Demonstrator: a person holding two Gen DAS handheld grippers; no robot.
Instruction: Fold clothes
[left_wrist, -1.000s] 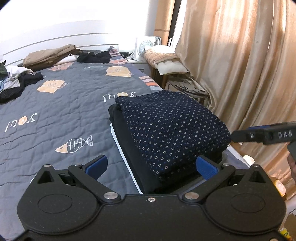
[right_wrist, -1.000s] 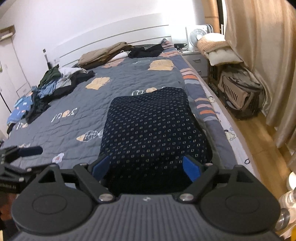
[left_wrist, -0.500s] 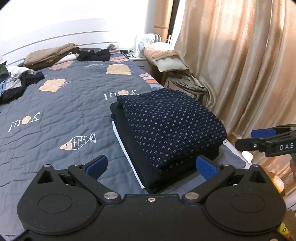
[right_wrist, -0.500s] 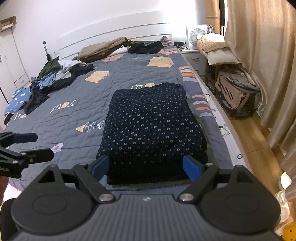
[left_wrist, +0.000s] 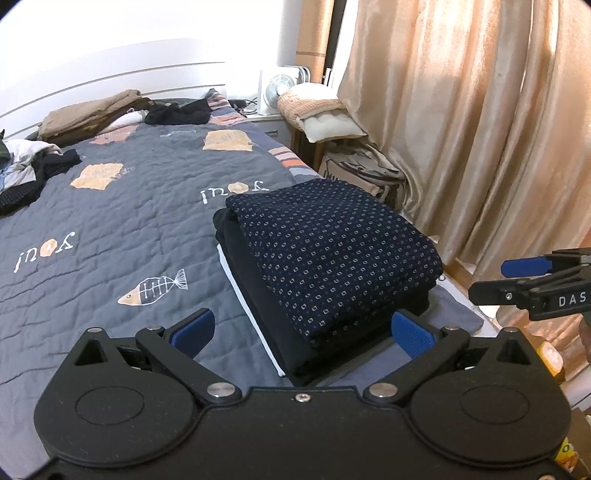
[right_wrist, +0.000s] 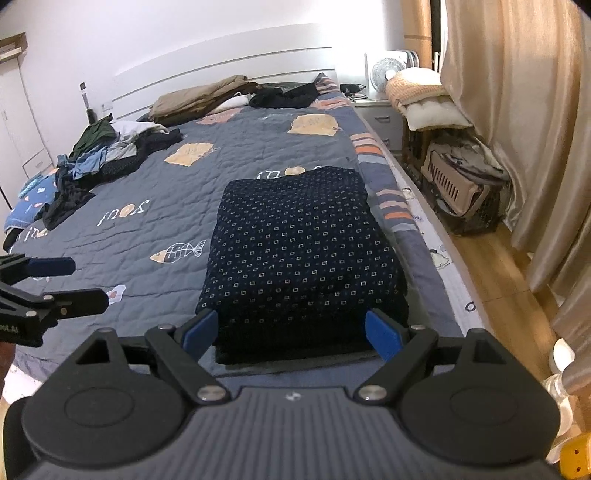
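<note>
On the bed's (right_wrist: 229, 177) near right edge, a folded dotted navy garment (right_wrist: 299, 251) tops a neat stack, squared for storage, while the left claw (left_wrist: 301, 328) and right claw (right_wrist: 291, 332) hover wide open, empty.

White "DAS" on the right hand-held gripper (left_wrist: 526, 282), upside-down "inoƙ" lettering on the quilt (left_wrist: 110, 206)

right hand-held gripper (left_wrist: 517, 282) cropped, laundry pile (right_wrist: 74, 166) cut off
</note>
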